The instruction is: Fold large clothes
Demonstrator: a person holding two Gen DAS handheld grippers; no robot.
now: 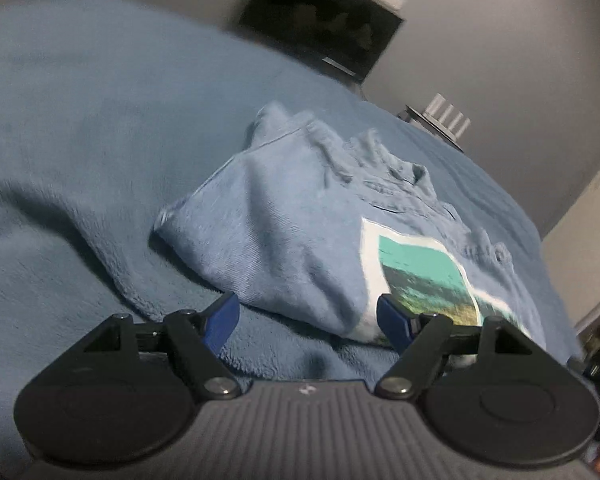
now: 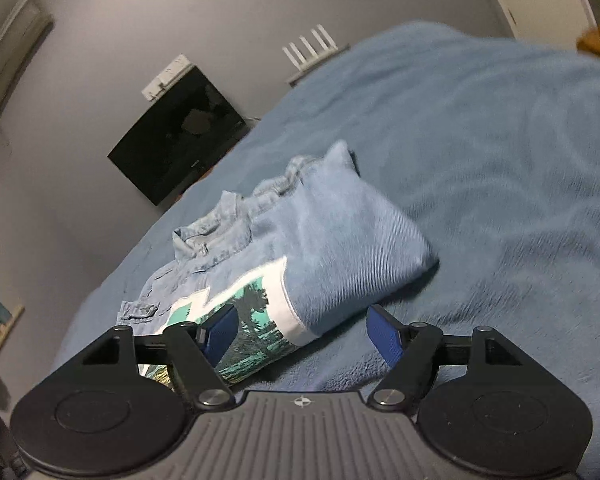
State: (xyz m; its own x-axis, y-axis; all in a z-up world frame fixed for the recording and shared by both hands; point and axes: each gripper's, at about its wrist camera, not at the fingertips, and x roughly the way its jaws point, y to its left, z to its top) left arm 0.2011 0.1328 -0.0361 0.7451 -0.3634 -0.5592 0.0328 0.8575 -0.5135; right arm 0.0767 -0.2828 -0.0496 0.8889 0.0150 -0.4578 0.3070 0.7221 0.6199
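One folded denim jacket (image 1: 300, 240) lies in the middle of the bed, a compact bundle with its collar on the far side and a teal-and-white printed panel (image 1: 416, 276) turned up toward us. We judge the fold finished or nearly so, since nothing trails loose. Our left gripper (image 1: 308, 320) hovers at the near edge, its blue fingers (image 1: 222, 320) spread wide and released, with nothing pinched between them. Our right gripper (image 2: 304, 332) is likewise released, its fingers (image 2: 384, 332) parted just above the printed corner without pressing it. Under the bundle a blue fleece blanket (image 1: 80, 140) covers the bed. Beyond it stand a dark television (image 2: 180, 136) and a white router (image 2: 312, 48) against a grey wall.
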